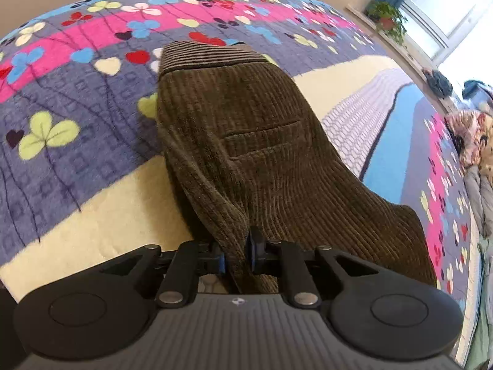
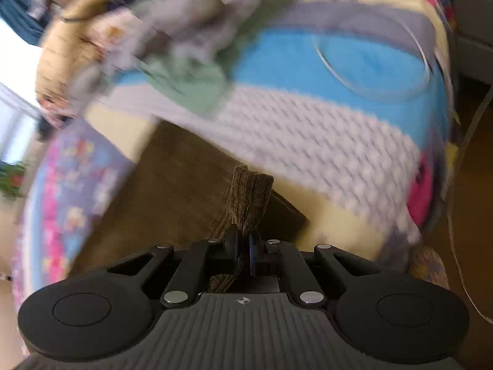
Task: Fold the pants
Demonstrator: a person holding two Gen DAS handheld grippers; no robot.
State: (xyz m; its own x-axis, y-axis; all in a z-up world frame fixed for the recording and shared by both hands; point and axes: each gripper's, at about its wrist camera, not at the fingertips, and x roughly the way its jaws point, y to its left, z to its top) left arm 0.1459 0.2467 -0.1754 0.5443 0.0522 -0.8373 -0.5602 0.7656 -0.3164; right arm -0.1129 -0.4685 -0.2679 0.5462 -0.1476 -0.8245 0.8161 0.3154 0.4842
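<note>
Brown corduroy pants (image 1: pixel 246 129) lie on a bed with a flowered blanket (image 1: pixel 77 92), the ribbed waistband at the far end and a back pocket facing up. My left gripper (image 1: pixel 237 252) is shut on a bunched fold of the pants at their near end. In the right wrist view, which is motion-blurred, my right gripper (image 2: pixel 243 252) is shut on another edge of the pants (image 2: pixel 172 191), and a small tuft of corduroy sticks up above the jaws.
A pile of other clothes (image 1: pixel 474 154) lies along the bed's right side and shows blurred in the right wrist view (image 2: pixel 172 49). A potted plant (image 1: pixel 386 18) stands on the window sill. The bed edge and floor (image 2: pixel 474 185) are at the right.
</note>
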